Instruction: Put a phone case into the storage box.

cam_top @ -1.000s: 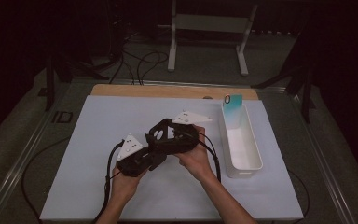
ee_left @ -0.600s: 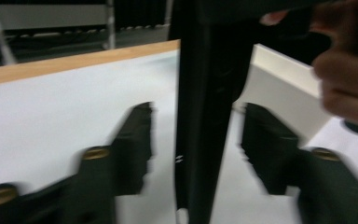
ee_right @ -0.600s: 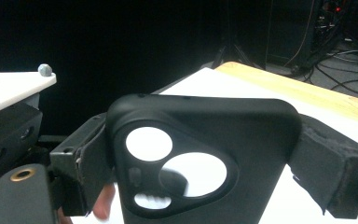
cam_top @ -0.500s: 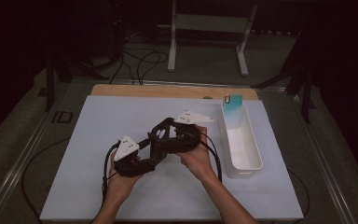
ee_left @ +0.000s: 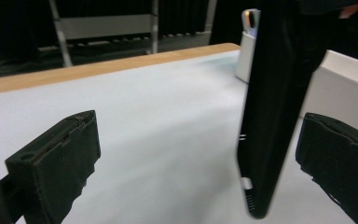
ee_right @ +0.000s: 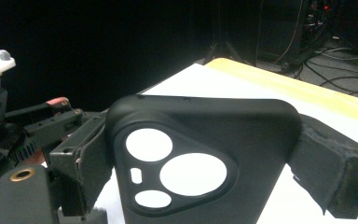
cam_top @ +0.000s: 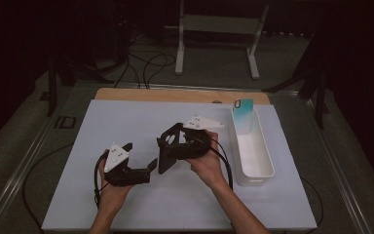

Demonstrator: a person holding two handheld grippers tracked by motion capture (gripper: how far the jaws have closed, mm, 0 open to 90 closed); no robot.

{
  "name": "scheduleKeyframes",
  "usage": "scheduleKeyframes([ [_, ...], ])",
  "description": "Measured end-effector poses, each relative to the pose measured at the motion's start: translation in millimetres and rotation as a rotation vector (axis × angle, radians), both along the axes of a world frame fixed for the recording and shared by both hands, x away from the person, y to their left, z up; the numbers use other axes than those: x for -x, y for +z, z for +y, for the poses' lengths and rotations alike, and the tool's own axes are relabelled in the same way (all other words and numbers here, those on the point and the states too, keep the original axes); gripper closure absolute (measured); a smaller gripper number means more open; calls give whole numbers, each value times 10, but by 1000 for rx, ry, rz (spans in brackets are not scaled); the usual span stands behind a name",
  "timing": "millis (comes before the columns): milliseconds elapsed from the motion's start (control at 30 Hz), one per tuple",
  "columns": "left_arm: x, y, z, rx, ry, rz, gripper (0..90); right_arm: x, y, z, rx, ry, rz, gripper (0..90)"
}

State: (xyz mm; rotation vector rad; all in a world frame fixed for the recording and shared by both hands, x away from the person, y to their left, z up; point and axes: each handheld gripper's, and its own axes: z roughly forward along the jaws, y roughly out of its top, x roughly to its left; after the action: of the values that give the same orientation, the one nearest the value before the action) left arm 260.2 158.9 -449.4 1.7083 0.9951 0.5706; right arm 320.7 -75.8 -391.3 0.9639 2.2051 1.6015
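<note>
My right gripper (cam_top: pixel 174 145) is shut on a black phone case (cam_top: pixel 167 152) and holds it upright above the middle of the white mat (cam_top: pixel 126 119). In the right gripper view both pads (ee_right: pixel 324 163) press the sides of the case (ee_right: pixel 242 126), whose camera cut-outs face me. My left gripper (cam_top: pixel 141 154) lies low on the mat just left of the case. Its jaws have just been opening and now stand wide. In the left gripper view the case (ee_left: pixel 270 116) shows edge-on between the pads (ee_left: pixel 56 158), touching neither.
A long white bin (cam_top: pixel 253 151) lies at the mat's right side, with a teal phone case (cam_top: pixel 243 113) standing at its far end. A wooden strip (cam_top: pixel 175 95) runs along the table's far edge. Cables trail from both grippers toward the person.
The left gripper's jaws have opened off the black case and the left hand has slid left, away from it. The right gripper has kept still with the case.
</note>
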Motion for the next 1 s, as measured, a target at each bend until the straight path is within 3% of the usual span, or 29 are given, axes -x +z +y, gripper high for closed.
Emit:
scheduleKeyframes([
  [367, 80, -122, 291, -28, 68, -12, 2, -7, -3, -38, 11, -17, -5, 130],
  [600, 193, -270, 517, -50, 150, -17, 2, -19, -1, -61, 17, -27, -14, 130],
  [1000, 203, -371, 583, -65, 184, -22, 2, -76, 16, -75, 36, -54, -23, 130],
])
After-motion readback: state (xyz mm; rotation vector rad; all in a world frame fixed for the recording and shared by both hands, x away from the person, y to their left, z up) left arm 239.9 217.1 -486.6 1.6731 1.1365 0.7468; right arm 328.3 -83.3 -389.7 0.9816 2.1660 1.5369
